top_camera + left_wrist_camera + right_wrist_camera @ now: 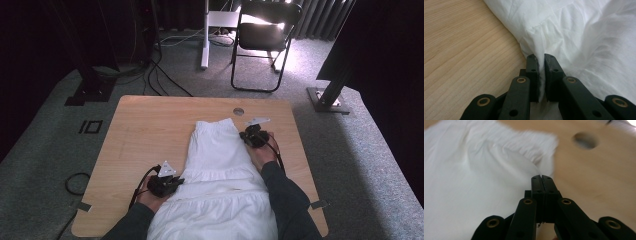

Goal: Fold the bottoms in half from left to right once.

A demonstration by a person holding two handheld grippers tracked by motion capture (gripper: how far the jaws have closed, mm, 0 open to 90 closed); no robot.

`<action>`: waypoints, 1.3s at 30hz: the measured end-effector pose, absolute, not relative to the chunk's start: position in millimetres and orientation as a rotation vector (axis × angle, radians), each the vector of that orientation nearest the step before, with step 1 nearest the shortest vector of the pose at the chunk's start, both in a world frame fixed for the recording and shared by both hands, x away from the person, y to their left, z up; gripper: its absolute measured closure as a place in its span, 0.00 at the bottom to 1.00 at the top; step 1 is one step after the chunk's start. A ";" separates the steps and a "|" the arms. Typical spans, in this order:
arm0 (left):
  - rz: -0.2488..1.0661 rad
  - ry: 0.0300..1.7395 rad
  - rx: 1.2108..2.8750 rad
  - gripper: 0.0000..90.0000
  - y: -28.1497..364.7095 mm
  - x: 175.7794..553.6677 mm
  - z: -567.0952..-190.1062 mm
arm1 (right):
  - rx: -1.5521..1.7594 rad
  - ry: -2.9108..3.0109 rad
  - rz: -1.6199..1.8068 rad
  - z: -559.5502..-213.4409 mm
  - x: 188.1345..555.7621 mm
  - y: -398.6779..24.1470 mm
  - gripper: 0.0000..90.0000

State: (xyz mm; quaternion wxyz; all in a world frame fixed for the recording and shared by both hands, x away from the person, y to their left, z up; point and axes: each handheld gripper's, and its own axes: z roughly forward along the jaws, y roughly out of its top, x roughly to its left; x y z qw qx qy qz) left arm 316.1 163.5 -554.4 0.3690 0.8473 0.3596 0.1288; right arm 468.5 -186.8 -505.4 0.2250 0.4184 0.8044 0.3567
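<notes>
L tongs point(541, 62) pinch skirt point(220, 170) | R tongs point(541, 178) closed | skirt lengthwise, waist far end

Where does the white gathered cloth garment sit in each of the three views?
High view: white gathered cloth garment lies centre to bottom, between both grippers.
Left gripper view: fills the upper right, an edge pinched in the jaws.
Right gripper view: covers the left.
Shared landmark: the light wooden table.

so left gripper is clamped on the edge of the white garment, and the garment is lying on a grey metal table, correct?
Not quite. The left gripper is shut on the edge of the white garment, but the table is light wood, not grey metal. The high view shows the wood grain top, and the left gripper view shows it up close.
</notes>
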 end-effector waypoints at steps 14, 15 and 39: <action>0.324 0.921 2.183 0.90 164.0 315.6 -553.5 | 1.338 2.236 0.990 -549.2 477.6 -200.8 0.73; 0.312 0.922 2.181 0.86 164.5 315.9 -553.2 | 1.353 2.223 1.002 -547.6 477.0 -202.0 0.70; 0.489 1.087 2.145 0.47 98.3 435.6 -550.2 | 1.281 2.206 1.002 -557.4 452.9 -183.5 0.53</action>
